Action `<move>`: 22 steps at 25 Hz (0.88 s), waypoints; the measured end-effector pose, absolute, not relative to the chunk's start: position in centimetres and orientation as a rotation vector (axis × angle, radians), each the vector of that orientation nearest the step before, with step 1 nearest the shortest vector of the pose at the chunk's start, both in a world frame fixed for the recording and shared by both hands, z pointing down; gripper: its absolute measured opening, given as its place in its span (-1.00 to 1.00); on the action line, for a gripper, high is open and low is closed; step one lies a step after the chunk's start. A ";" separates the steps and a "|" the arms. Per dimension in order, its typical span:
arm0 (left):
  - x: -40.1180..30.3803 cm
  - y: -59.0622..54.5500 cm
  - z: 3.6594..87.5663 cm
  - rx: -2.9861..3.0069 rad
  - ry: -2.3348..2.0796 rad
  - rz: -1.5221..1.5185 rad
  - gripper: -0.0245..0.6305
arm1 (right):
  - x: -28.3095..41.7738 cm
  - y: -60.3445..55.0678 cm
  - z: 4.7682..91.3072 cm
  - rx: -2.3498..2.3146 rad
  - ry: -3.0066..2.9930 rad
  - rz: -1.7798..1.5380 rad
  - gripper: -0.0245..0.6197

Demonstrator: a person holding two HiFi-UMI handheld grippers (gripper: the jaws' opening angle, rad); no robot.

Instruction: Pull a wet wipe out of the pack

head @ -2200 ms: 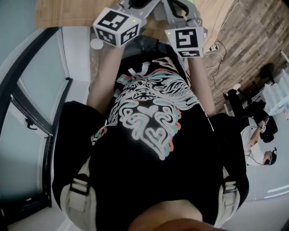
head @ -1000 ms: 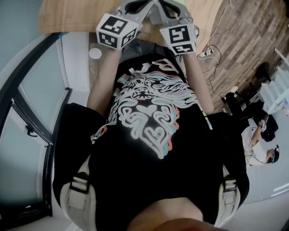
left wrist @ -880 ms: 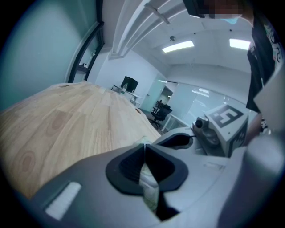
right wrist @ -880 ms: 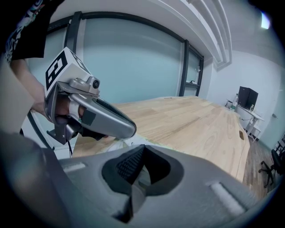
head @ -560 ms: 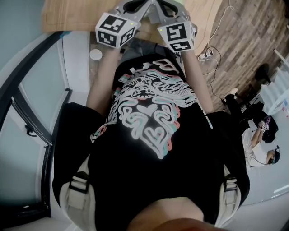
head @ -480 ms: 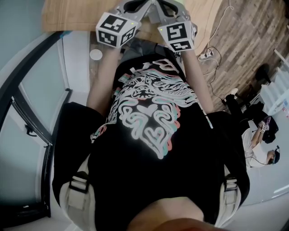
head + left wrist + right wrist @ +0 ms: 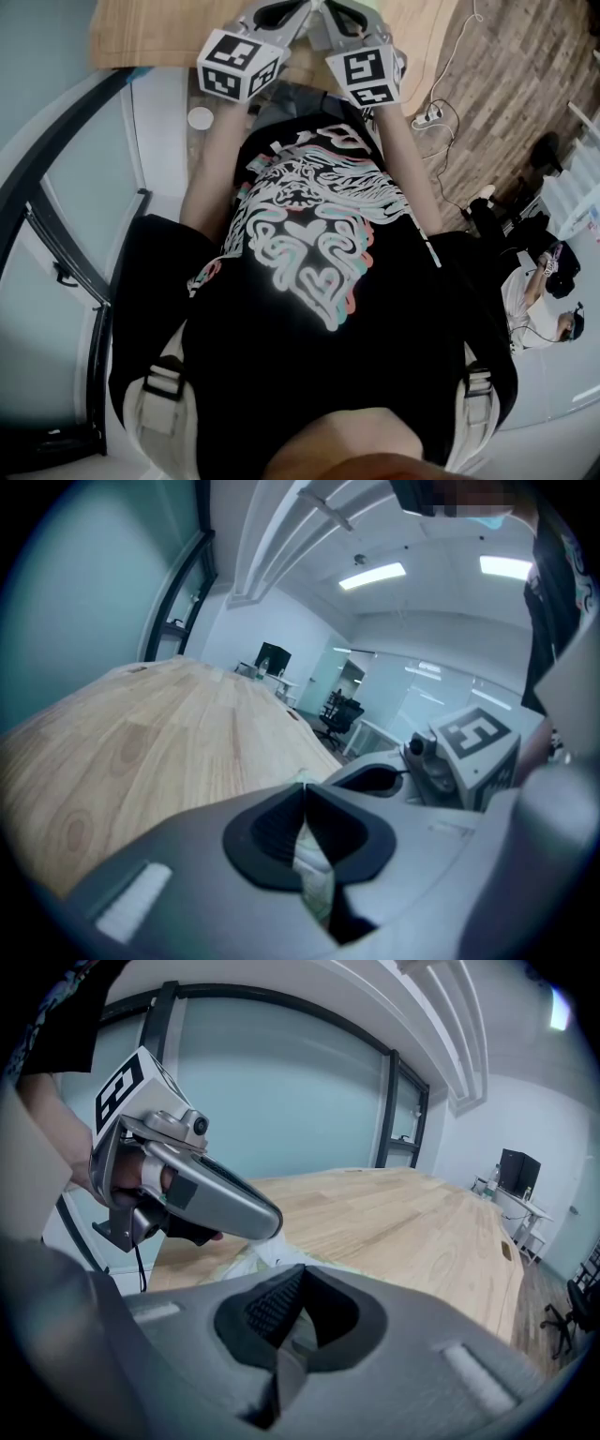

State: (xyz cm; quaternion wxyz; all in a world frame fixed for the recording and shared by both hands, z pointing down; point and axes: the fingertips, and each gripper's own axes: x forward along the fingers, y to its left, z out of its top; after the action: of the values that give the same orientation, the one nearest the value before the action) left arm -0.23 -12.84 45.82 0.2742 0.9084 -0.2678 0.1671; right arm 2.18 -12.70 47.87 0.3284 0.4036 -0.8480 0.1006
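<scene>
In the head view both grippers are held out over the near edge of the wooden table [image 7: 159,33], tips close together at the frame's top. My left gripper [image 7: 305,794] is shut, with a thin whitish sheet, seemingly the wet wipe [image 7: 314,878], showing in the slit between its jaws. My right gripper [image 7: 298,1279] is shut too, and pale material shows in its jaw gap. Just beyond its tips lies the crinkled pale-green wipe pack [image 7: 246,1258]. The left gripper [image 7: 272,1225] reaches that pack from the left. How much of the pack each one holds is hidden.
The table [image 7: 141,752] stretches far ahead of both grippers. A glass wall with a black frame [image 7: 56,187] stands at the left. Cables and a power strip [image 7: 427,114] lie on the floor at the right. Another person sits at the far right.
Since the earliest frame the two marker cubes have drawn slightly closer together and shifted up in the head view. Over the last half second nothing has visibly moved.
</scene>
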 end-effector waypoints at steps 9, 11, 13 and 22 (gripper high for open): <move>0.0 -12.8 47.4 2.466 -0.693 0.553 -0.93 | 2.5 -12.6 48.1 1.058 -2.204 0.269 -0.92; -0.1 -12.9 48.0 2.459 -0.666 0.584 -0.68 | 2.5 -12.6 48.1 1.057 -2.205 0.270 -0.92; 0.0 -12.7 47.9 2.462 -0.608 0.589 -0.67 | 2.4 -12.6 48.1 1.057 -2.213 0.270 -0.93; 1.0 -11.4 48.2 2.552 -0.486 0.748 -0.67 | 2.4 -12.6 48.2 1.056 -2.202 0.275 -0.92</move>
State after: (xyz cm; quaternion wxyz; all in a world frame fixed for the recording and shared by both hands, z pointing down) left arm 0.99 -11.36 48.25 0.2174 0.9214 -0.1754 0.2700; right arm 2.41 -12.59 48.19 0.3355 0.4050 -0.8440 0.1054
